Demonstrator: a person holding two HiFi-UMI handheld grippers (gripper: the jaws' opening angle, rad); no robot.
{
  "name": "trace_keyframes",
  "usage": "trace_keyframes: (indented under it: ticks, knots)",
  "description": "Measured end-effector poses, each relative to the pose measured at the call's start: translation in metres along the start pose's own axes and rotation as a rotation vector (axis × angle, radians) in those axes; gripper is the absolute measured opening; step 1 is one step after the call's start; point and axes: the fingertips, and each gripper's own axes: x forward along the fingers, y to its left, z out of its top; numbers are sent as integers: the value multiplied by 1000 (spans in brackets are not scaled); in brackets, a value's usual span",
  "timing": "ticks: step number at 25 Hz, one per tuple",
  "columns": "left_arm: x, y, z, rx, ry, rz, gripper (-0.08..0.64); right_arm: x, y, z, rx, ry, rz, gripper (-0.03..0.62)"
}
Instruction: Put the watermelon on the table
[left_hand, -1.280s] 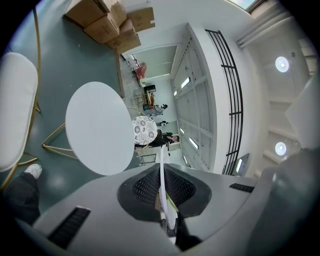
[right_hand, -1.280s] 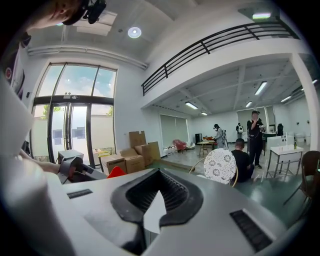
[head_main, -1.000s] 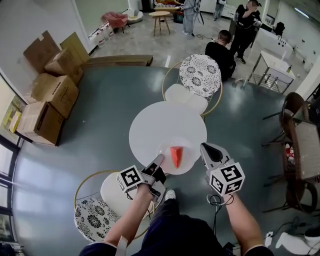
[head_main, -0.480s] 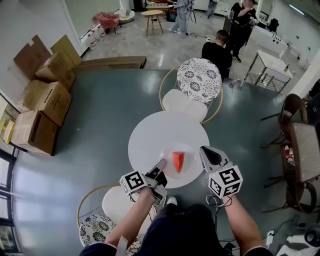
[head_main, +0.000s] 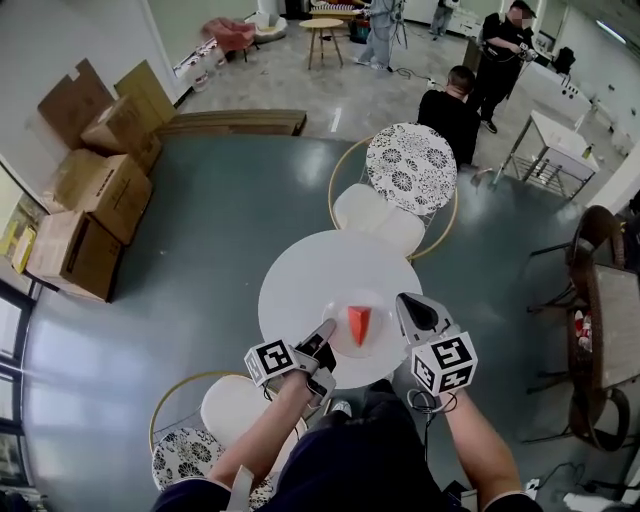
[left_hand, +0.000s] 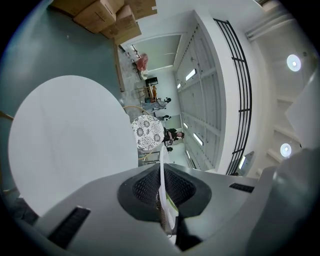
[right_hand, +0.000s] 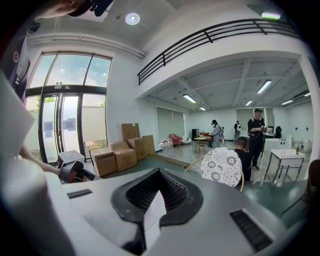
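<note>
Gripping opposite rims of the plate (head_main: 378, 340), our left tongs (head_main: 324, 334) and right tongs (head_main: 403, 306) are clenched on it over the near edge of the worktop (head_main: 305, 275). We judge uneven lowering could tilt it and topple the watermelon wedge (head_main: 359, 323) riding on it.

The left tongs (head_main: 324, 330) and right tongs (head_main: 403, 304) have carried the plate (head_main: 340, 342) and watermelon (head_main: 359, 323) farther in over the table (head_main: 300, 280).
</note>
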Motion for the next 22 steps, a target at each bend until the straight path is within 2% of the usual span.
trace_keyframes:
  ticks: [10,22]
  knots:
    - [25,4,8,17,-16,-3,14,19,-21,7,5,-13,30,3]
    - [53,81,-10,-22,20,63,14,31,-42,-29,41,57,15,3]
